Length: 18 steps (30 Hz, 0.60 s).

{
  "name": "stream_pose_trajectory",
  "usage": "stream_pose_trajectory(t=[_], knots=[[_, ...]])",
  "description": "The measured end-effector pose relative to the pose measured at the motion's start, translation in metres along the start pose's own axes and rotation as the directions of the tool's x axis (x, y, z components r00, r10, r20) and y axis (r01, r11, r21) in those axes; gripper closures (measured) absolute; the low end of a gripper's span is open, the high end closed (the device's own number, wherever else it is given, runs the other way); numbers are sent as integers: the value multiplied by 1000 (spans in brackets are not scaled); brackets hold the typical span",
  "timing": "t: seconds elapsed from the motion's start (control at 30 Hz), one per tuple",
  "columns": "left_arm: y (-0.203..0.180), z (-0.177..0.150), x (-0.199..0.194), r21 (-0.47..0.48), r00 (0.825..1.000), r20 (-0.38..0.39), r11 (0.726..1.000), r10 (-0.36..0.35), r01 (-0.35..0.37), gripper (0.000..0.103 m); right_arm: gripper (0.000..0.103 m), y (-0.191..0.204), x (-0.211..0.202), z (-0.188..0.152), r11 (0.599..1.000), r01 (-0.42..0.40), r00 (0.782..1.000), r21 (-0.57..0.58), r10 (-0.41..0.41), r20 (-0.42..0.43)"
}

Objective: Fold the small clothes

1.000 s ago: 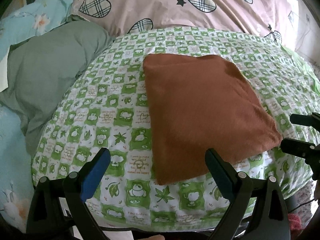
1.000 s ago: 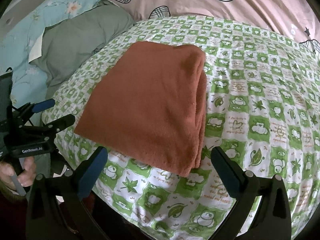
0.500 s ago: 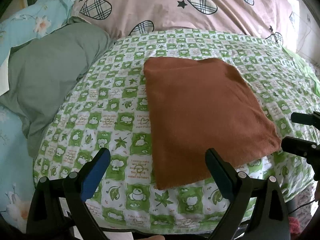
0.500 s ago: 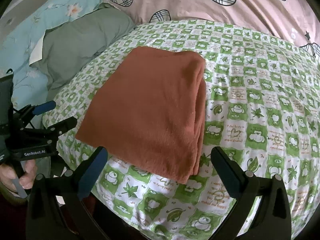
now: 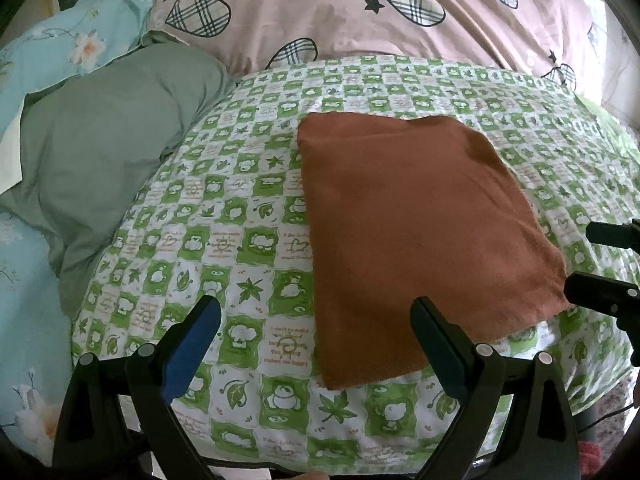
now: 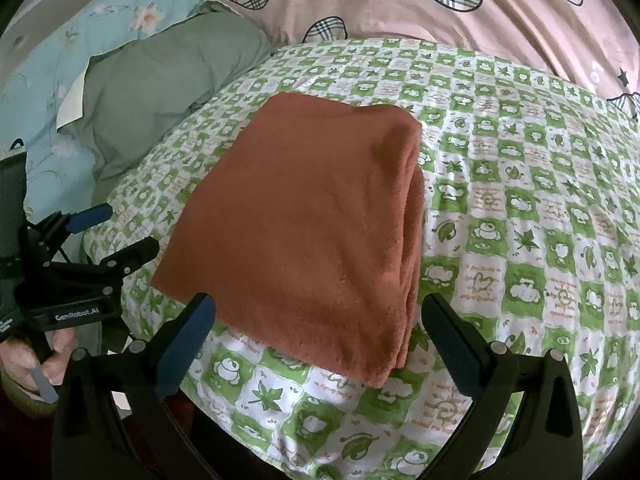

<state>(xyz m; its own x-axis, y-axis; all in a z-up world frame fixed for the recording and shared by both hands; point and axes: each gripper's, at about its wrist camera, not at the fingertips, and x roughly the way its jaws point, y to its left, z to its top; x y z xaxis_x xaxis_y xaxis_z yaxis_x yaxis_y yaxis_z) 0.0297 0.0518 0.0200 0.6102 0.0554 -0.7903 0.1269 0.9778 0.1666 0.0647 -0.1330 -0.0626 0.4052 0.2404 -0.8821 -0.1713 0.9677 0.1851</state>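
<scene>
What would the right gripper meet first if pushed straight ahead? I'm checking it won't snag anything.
Probably the near edge of the folded rust-brown cloth, which lies between the open right gripper fingers on the green-checked sheet. Depth is unclear; it might pass just above.

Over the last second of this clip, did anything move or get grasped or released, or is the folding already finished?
Both hand-held grippers drew back a little from the bed, so the folded brown cloth sits slightly farther off in each view. Nothing was grasped or released: the left hand-held gripper and right hand-held gripper stayed open and empty. The cloth kept its folded shape and place on the green checked sheet.
</scene>
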Motion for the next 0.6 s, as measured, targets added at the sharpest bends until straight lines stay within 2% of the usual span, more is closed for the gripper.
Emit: stream_pose_trajectory(t=[0.6], knots=[[0, -4, -16, -9, 1000, 20, 1000, -19, 20, 7, 0, 9, -8, -7, 1000, 5, 1000, -17, -5, 3]])
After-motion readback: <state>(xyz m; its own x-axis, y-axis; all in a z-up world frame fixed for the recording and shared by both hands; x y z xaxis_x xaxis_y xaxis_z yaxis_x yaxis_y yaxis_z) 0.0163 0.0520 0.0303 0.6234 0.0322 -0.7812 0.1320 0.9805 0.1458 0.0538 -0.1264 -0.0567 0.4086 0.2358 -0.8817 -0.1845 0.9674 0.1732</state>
